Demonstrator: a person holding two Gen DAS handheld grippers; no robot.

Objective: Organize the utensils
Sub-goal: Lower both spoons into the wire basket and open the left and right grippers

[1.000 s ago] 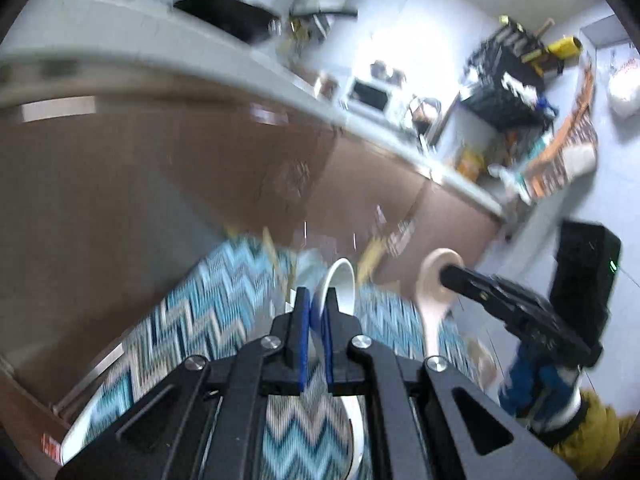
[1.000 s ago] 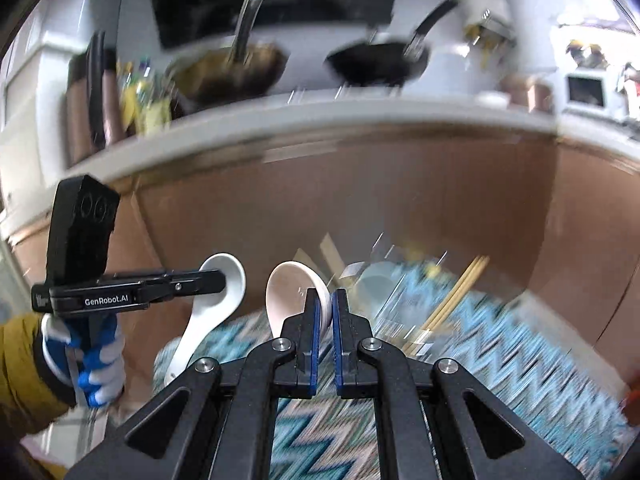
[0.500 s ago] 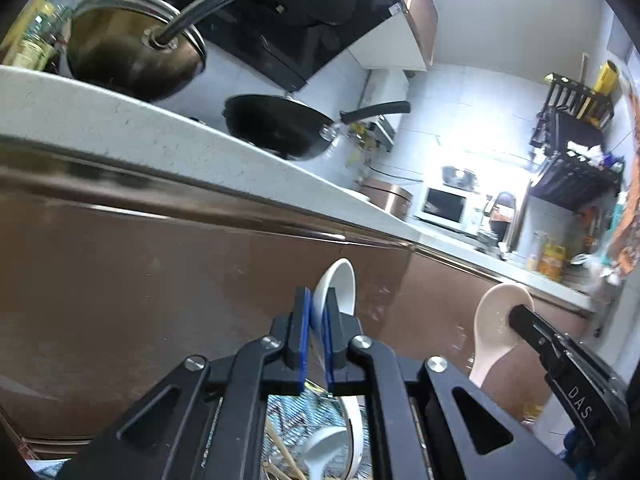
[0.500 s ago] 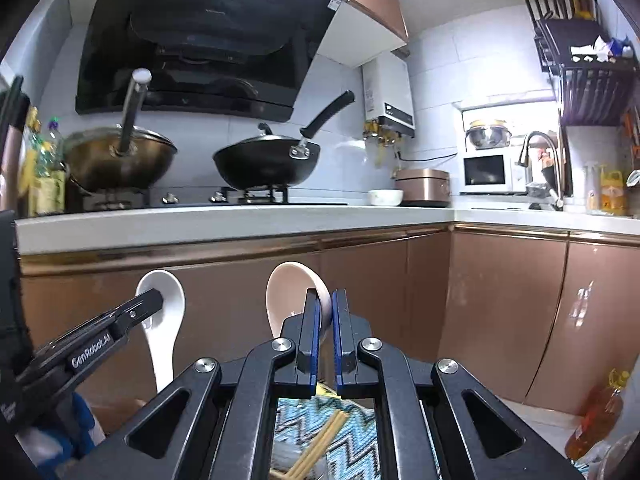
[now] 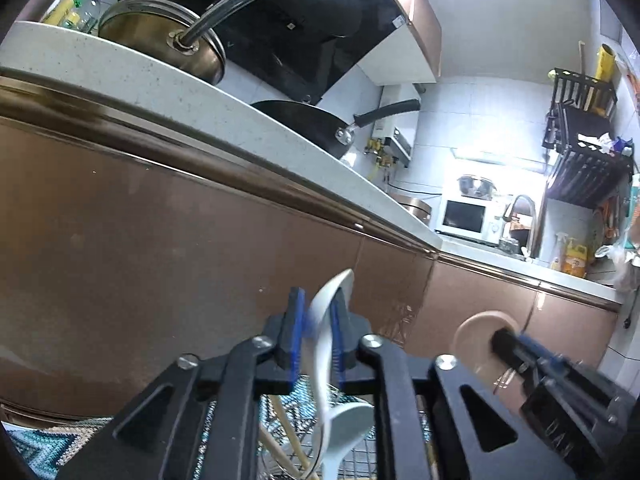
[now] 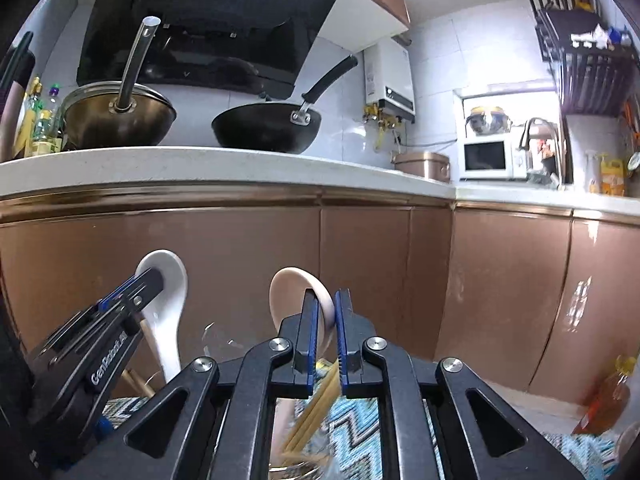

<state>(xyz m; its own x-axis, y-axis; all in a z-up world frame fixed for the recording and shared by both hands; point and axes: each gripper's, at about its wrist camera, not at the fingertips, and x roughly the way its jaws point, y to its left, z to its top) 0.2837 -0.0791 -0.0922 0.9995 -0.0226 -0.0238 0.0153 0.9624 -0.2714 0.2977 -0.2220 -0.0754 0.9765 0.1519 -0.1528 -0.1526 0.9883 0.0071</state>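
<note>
The left gripper (image 5: 316, 334) is opening its jaws, and the white ceramic soup spoon (image 5: 326, 344) hangs loose and blurred between its blue pads, apparently being let go into the wire utensil basket (image 5: 360, 446) just below. The right gripper (image 6: 326, 332) is easing open as well, the beige ceramic spoon (image 6: 296, 292) upright between its pads above the same basket, where wooden chopsticks (image 6: 316, 404) already stand, presumably next to drop.
</note>
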